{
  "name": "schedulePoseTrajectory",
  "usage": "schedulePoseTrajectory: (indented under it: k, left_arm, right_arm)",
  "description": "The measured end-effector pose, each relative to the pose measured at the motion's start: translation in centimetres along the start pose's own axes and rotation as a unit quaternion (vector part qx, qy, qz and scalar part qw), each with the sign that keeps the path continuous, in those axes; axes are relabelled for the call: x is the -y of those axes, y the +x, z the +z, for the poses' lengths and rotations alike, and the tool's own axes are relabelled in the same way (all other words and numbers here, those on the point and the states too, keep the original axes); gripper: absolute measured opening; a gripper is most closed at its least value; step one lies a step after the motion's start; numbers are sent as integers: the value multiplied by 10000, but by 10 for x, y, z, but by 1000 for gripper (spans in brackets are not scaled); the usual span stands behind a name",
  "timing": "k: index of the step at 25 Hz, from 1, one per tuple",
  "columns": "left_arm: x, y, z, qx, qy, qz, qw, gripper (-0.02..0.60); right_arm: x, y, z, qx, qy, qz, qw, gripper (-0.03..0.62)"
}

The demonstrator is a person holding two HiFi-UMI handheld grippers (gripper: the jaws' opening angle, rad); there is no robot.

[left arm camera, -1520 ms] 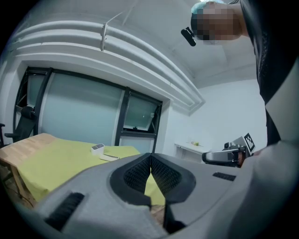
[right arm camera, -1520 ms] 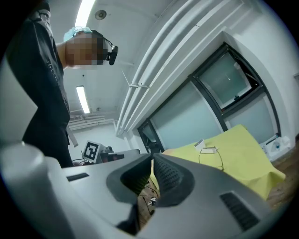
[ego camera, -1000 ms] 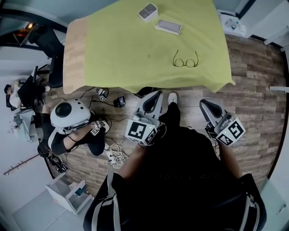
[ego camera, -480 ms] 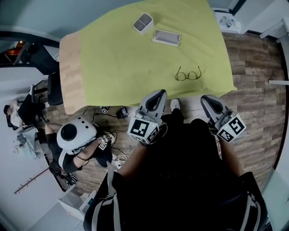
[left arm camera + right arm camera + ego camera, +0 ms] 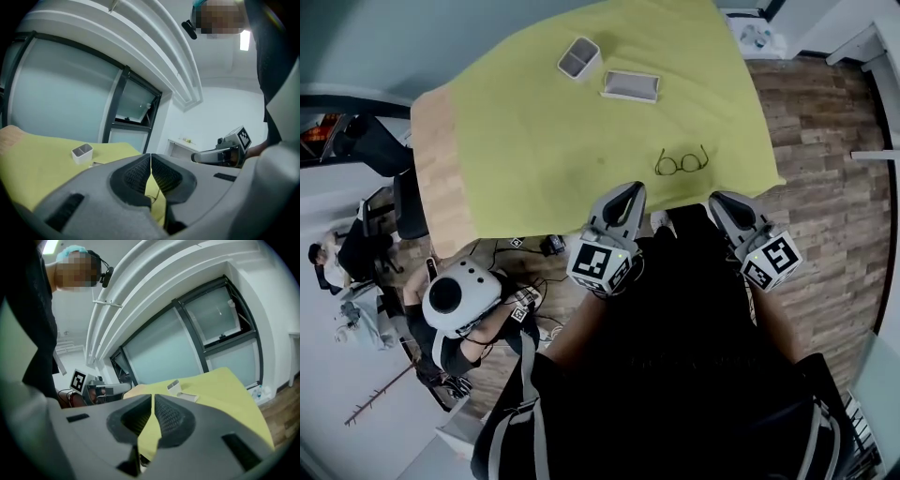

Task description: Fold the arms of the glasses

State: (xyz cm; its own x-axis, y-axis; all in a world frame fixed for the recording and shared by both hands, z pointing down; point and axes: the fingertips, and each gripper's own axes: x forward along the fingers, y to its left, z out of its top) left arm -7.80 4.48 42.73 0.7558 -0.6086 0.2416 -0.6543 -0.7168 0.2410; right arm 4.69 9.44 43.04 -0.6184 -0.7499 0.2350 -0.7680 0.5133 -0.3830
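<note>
Since a second ago I have stepped up to the table (image 5: 534, 141), and the glasses (image 5: 682, 161) have drawn in close. They lie near its front edge, frame running left to right, arms seemingly pointing away. They sit just ahead of and between my left tongs (image 5: 628, 191) and right tongs (image 5: 719, 201), about equally near each. Both pairs are closed tip to tip on nothing. Only the head view shows the glasses whole; the gripper views mostly show cloth and the white box (image 5: 82, 153).
</note>
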Motion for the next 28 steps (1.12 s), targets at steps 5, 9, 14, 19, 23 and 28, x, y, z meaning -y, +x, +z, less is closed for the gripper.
schedulePoseTrajectory:
  k: [5, 9, 14, 19, 23, 28]
  left_arm:
    - [-3, 16, -4, -174, 127, -65, 9997, 20]
    - [-14, 34, -7, -348, 262, -25, 9990, 20]
    - [-18, 57, -13, -555, 322, -23, 9979, 20]
    - [-11, 73, -21, -689, 399, -151, 9967, 20]
    - [-18, 83, -27, -834, 347, -36, 9959, 20]
    - [-30, 103, -26, -965, 399, 76, 9945, 20]
  right_arm:
    - [17, 8, -1, -95, -2, 92, 9999, 34]
    - [36, 19, -2, -253, -121, 159, 9995, 34]
    - [58, 32, -8, -623, -374, 296, 9969, 34]
    - [74, 45, -20, -951, -214, 605, 9934, 34]
    - [86, 54, -24, -1105, -192, 727, 9910, 34]
    - [105, 63, -39, -1528, -202, 858, 9843, 34]
